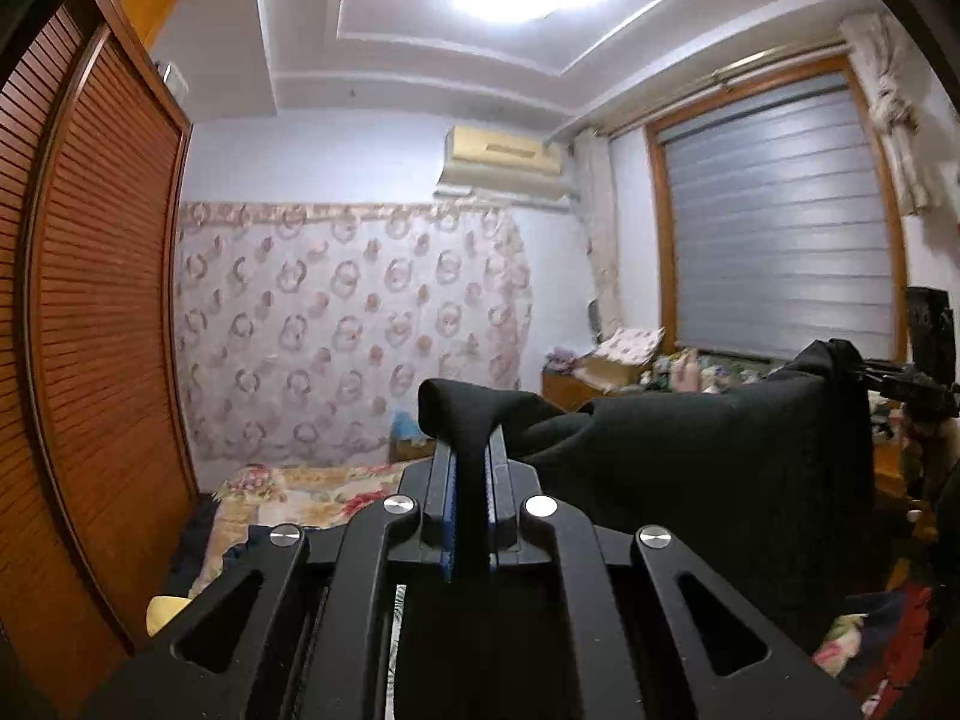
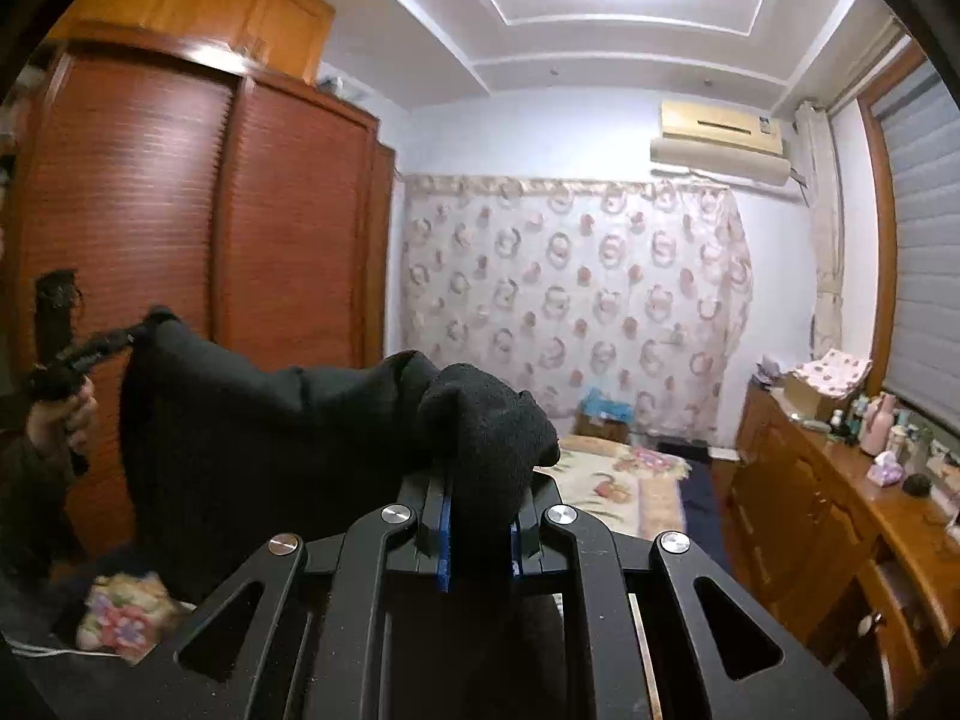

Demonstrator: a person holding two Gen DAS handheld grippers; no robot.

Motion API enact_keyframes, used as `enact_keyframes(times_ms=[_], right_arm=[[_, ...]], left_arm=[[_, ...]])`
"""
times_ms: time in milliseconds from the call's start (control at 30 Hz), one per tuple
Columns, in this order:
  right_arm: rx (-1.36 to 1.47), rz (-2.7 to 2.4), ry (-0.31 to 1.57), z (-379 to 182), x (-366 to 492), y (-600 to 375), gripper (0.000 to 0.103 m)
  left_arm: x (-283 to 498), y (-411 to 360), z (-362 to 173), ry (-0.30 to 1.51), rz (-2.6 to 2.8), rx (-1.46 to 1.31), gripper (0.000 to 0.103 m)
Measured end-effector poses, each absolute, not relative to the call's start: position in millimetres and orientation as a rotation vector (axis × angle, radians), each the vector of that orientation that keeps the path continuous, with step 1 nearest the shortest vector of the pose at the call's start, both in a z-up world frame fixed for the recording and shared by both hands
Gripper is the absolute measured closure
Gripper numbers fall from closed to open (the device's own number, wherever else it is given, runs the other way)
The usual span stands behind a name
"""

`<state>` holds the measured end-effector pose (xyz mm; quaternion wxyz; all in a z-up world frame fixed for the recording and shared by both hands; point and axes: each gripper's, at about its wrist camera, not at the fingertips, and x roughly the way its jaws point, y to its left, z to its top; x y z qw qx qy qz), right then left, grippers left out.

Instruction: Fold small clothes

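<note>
Two claws hold one black garment (image 1: 690, 456) stretched in the air between them, above a bed (image 1: 312, 492) with a flowered cover in the lower part of both views. At the bottom centre of the left view the left claw (image 1: 473, 480) is clamped narrow on one corner of the cloth. At the bottom centre of the right view the right claw (image 2: 480, 498) pinches a thicker bunch of it, with a slatted wooden wardrobe (image 2: 180, 210) behind.

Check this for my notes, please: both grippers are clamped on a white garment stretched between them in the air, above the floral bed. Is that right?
Only the colour is wrong: the garment is black, not white. Both wrist views show it, clamped in the left gripper and the right gripper, hanging between them above the floral bed.
</note>
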<state>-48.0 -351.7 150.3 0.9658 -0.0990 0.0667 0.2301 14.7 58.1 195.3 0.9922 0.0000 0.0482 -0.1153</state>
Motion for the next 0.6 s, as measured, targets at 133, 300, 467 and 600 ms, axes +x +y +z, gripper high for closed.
enact_keyframes(times_ms=[133,300,467,600], right_arm=[[-0.213,0.396,0.241,142,47,-332,0.090],[-0.240,0.287,0.463,78,196,-295,0.073],[-0.214,0.143,0.683,-6,281,-277,0.061],[-0.169,0.181,0.743,-33,284,-278,0.058]], left_arm=[[103,54,166,0.179,-0.182,0.031,0.094],[224,56,96,0.366,-0.105,0.117,0.081],[259,73,32,0.545,-0.130,0.050,0.066],[232,63,3,0.616,-0.225,0.049,0.037]])
